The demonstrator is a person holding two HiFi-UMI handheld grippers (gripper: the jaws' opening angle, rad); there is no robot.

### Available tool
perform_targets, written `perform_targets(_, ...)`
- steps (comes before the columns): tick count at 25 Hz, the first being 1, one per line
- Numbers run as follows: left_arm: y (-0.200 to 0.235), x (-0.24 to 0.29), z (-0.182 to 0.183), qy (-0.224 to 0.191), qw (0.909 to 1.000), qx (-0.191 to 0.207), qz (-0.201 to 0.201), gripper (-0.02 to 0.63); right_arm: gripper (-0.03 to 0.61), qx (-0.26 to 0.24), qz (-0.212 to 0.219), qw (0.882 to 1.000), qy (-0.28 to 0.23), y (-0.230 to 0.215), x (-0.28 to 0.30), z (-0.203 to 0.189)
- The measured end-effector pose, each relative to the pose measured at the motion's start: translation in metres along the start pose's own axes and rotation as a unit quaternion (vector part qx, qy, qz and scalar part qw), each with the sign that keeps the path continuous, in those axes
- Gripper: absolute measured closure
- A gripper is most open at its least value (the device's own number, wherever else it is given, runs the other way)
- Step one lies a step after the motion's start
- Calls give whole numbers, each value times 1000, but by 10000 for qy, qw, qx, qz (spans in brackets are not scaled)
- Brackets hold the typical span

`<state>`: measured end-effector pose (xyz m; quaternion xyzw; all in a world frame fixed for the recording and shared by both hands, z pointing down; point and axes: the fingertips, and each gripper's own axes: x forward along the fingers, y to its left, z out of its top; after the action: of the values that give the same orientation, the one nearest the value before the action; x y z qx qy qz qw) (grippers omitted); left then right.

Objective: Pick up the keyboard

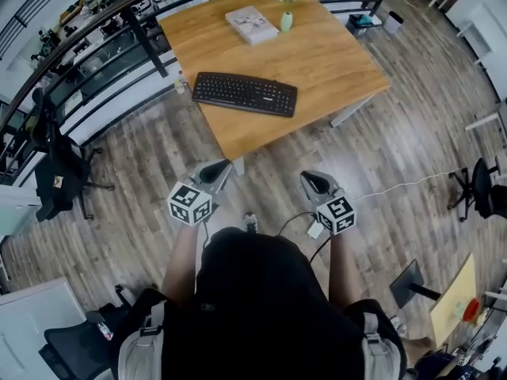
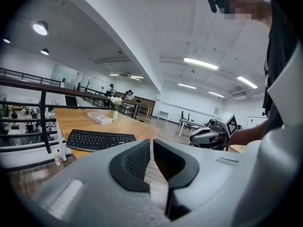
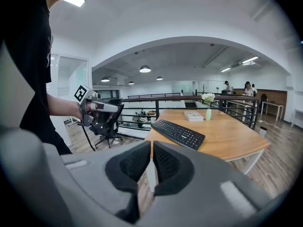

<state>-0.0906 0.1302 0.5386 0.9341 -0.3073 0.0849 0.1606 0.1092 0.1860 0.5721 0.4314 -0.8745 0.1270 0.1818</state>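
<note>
Head view: print on book (image 1: pixel 251 24) cover too small to read. Left gripper (image 1: pixel 215 171) & right gripper (image 1: pixel 315 182) both have jaws closed w/ nothing between them, touching nothing, held just short of the wooden table (image 1: pixel 333 62). Keyboard (image 1: pixel 245 93): black, long, lying flat near table's front edge, slightly angled, apart from both grippers.

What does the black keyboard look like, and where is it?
The keyboard is black, long and thin, and looks like plastic. Rows of small keys face up. It lies flat on the wooden table, close to the near corner, with its left end by the table's edge. Only the table touches it.
</note>
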Motion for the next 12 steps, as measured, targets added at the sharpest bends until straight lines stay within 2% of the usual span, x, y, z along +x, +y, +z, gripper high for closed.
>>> perform_targets(12, 23, -18, -4, 26, 9999, -9, 108, 583, 561, -129, 222, 9996, 143, 19, 30, 1)
